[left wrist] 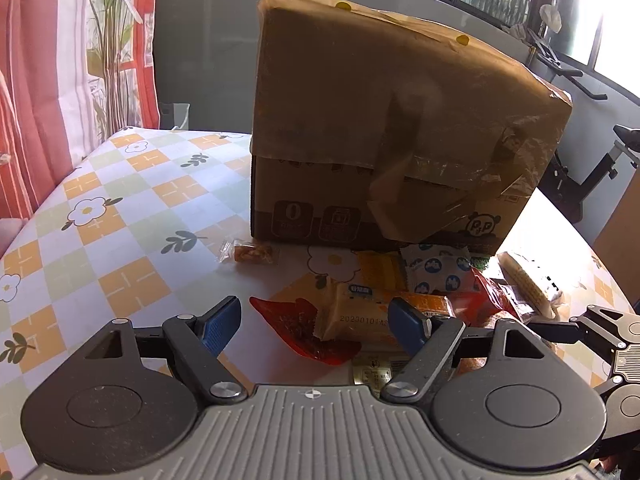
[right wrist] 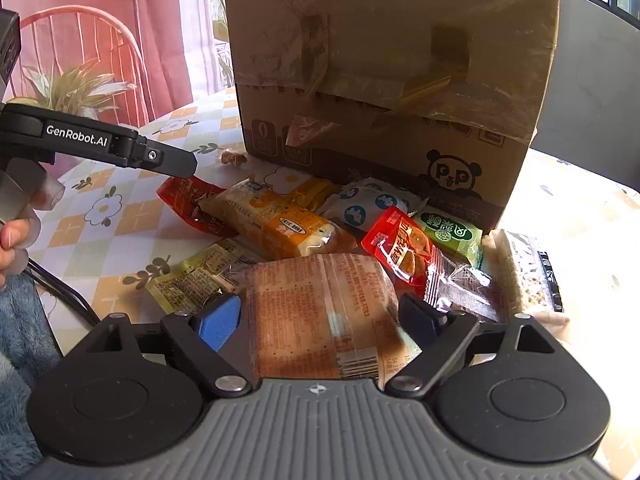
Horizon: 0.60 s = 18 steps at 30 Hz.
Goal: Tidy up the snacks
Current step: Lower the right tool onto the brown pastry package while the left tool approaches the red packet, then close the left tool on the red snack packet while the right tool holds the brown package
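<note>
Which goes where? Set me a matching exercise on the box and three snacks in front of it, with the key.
Things:
1. cardboard box
2. clear-wrapped candy
3. large orange-printed packet
4. green packet

Places:
a. between the fingers of the right gripper
b. lies alone, apart from the other snacks
c. stands behind all the snacks
d. right beside the red packet

Pairs: 1-c, 2-b, 3-a, 4-d

Left tongs [left wrist: 314, 322]: black arms, blue pads, grey ribbed base, "GenRobot.AI" marking. Fluffy blue sleeve [right wrist: 16, 360].
</note>
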### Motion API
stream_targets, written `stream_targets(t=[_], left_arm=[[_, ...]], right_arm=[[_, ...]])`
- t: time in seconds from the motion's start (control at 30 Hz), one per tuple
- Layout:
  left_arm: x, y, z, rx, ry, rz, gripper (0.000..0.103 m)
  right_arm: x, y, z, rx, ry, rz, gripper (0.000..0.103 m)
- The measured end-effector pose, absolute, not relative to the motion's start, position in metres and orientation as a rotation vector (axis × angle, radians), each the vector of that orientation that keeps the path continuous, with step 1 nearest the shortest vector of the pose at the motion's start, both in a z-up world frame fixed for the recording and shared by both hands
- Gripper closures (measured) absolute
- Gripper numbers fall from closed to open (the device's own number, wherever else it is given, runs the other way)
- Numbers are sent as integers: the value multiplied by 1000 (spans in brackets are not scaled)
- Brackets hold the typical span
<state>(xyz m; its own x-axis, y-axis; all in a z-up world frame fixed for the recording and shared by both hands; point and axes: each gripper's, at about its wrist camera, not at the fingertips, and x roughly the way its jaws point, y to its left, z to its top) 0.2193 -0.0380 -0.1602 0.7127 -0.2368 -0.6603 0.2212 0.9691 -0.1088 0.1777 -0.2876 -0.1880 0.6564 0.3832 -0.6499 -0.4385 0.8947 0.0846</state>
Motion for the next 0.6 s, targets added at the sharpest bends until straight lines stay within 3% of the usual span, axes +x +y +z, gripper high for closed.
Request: stream_targets(t=[0.1,0.2,0.6], left_arm=[[219,-40,-164,-21,751,-255,21],[220,-40,-167,-23,768,-250,21],[219,-45,-171,-19,788,-233,21]], right_arm=[[176,-289,-193,-94,707,461,16],[175,-292,-196,-93,687,472,27],[178,-307,-206,-32,579,529,29]])
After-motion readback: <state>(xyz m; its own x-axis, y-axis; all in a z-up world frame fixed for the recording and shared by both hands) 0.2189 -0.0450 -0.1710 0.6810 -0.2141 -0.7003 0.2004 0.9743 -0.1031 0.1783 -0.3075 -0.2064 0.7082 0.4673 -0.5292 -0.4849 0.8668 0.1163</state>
